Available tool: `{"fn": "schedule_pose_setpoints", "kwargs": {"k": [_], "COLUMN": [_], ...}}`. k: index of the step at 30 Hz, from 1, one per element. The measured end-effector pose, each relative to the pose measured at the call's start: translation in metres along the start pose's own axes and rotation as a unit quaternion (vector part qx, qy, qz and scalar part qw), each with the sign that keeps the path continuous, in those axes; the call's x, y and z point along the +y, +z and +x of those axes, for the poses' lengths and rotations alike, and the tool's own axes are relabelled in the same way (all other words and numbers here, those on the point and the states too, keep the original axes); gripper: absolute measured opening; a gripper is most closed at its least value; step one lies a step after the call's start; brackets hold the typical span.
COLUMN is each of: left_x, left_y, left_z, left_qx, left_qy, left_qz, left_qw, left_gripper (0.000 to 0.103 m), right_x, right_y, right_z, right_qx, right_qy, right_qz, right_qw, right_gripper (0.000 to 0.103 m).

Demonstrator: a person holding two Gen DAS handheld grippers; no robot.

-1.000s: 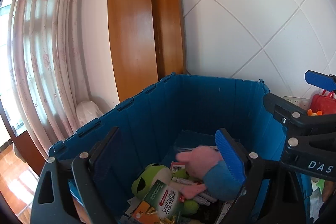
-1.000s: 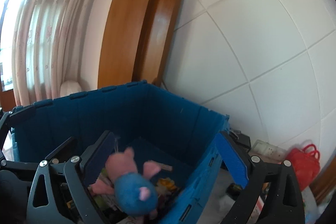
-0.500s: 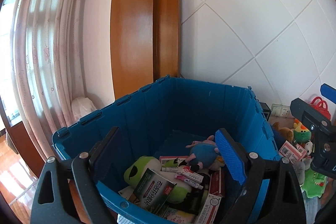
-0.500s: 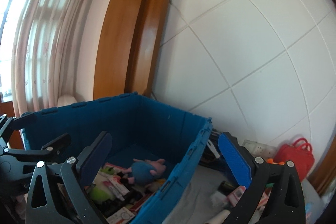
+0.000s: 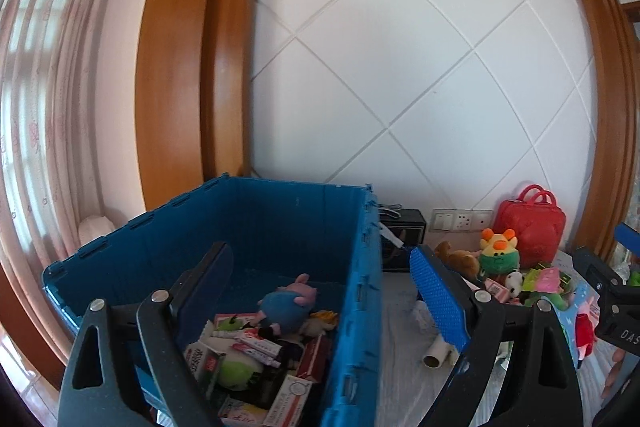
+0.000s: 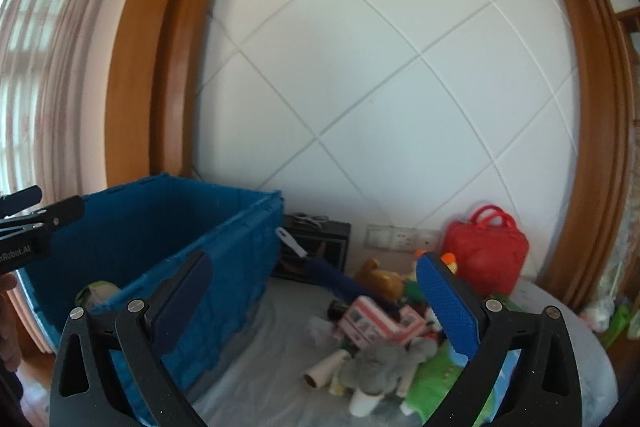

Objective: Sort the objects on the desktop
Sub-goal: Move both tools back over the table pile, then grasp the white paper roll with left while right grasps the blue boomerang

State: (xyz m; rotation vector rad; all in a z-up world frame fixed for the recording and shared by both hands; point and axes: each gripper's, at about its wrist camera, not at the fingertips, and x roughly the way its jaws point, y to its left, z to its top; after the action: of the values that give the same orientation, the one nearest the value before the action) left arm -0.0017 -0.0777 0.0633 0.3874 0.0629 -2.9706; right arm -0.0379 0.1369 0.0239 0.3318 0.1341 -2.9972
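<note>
On the table right of the blue crate (image 6: 224, 251), grey plush (image 6: 384, 363) tops the pile: soft, light, pinch mid-body. Cardboard tube (image 6: 322, 371) beside it crushes easily. Right gripper (image 6: 316, 307) and left gripper (image 5: 324, 295) both spread, empty

Blue-bodied pink plush (image 5: 289, 305) (lying sideways) in blue crate (image 5: 256, 215)

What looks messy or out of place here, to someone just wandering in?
The blue crate holds a jumble of boxes with a blue and pink plush toy tipped on top. Beside it, toys, cartons and a cardboard tube lie heaped on the table. Nothing looks broken or spilled.
</note>
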Motion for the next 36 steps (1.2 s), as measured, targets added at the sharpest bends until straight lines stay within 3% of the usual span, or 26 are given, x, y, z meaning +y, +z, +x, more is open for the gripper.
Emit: {"fn": "schedule_pose_setpoints", "kwargs": {"k": [8,13,16,22,27,33,36], "left_x": [-0.103,-0.163,-0.194,-0.247,-0.271,-0.288,-0.294], "left_y": [-0.018,-0.054,-0.084,-0.158,-0.213,-0.244,-0.250], "left_z": [0.029,0.077,0.107,0.154,0.190,0.214,0.226], "left_qx": [0.031,0.103,0.144,0.225,0.294,0.325,0.330], "left_qy": [-0.086,-0.105,-0.103,-0.087,-0.064,-0.042,-0.033], "left_qz": [0.032,0.038,0.048,0.068,0.066,0.067,0.070], "left_qw": [0.9953,0.9884,0.9830,0.9681,0.9514,0.9423,0.9407], "left_gripper": [0.091,0.091,0.091,0.091,0.082,0.082,0.082], "right_x": [-0.146,-0.238,-0.289,-0.363,-0.398,-0.419,-0.417], "right_y": [-0.043,-0.084,-0.112,-0.175,-0.220,-0.248,-0.249], "right_z": [-0.016,-0.022,-0.017,0.012,0.040,0.074,0.092], "right_qx": [0.061,0.116,0.160,0.255,0.307,0.345,0.349], "right_qy": [-0.120,-0.191,-0.209,-0.208,-0.200,-0.158,-0.131], "right_qz": [0.052,0.083,0.114,0.143,0.151,0.185,0.195], "right_qw": [0.990,0.971,0.958,0.933,0.918,0.907,0.907], "right_gripper": [0.103,0.103,0.103,0.103,0.103,0.103,0.103]}}
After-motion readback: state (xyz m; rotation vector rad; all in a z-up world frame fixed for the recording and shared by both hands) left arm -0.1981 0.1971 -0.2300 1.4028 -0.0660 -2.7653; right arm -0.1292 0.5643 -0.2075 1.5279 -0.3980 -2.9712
